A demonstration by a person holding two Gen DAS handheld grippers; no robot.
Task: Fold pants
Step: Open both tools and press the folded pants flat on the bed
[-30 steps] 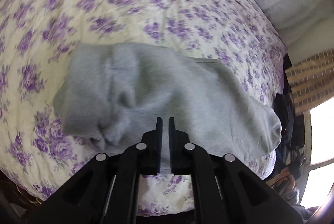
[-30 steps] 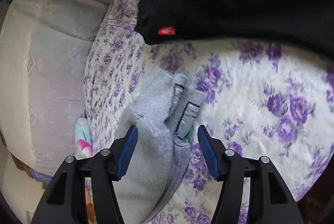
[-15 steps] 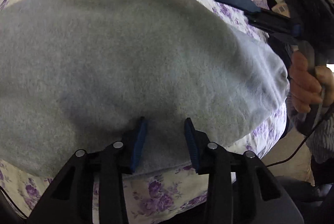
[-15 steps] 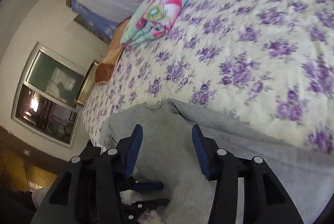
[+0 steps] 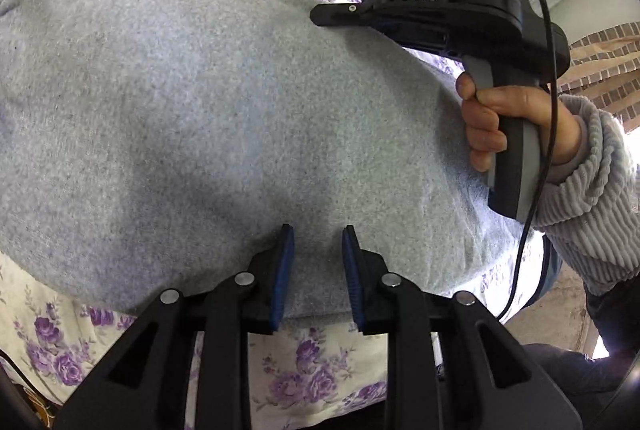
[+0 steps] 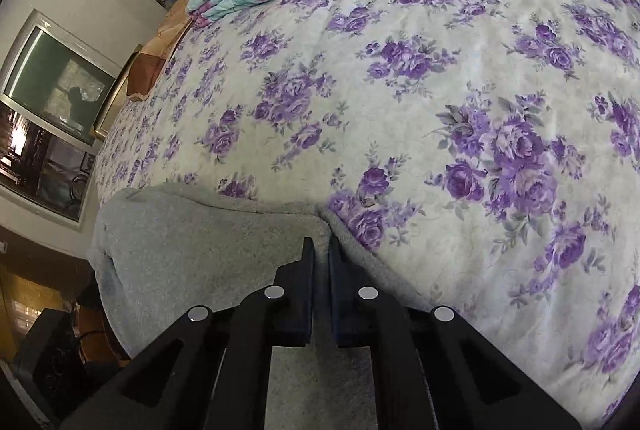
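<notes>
Two grippers on grey fleece pants [image 5: 224,117] over purple-floral bedspread [image 6: 420,77], left gripper [image 5: 316,236] jaws just narrowing, apart astride near hem, right gripper [image 6: 321,246] pinching far hem, dark window [image 6: 44,117] only in right view.

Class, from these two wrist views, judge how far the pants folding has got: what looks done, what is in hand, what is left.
Done: the grey pants lie in a broad doubled slab on the flowered bedspread. In hand: the right claw is shut on a far corner of the cloth; the left claw straddles the near edge, its jaws just closing, pads apparently not yet pinching. Left: probably lifting both corners over for another fold.
</notes>
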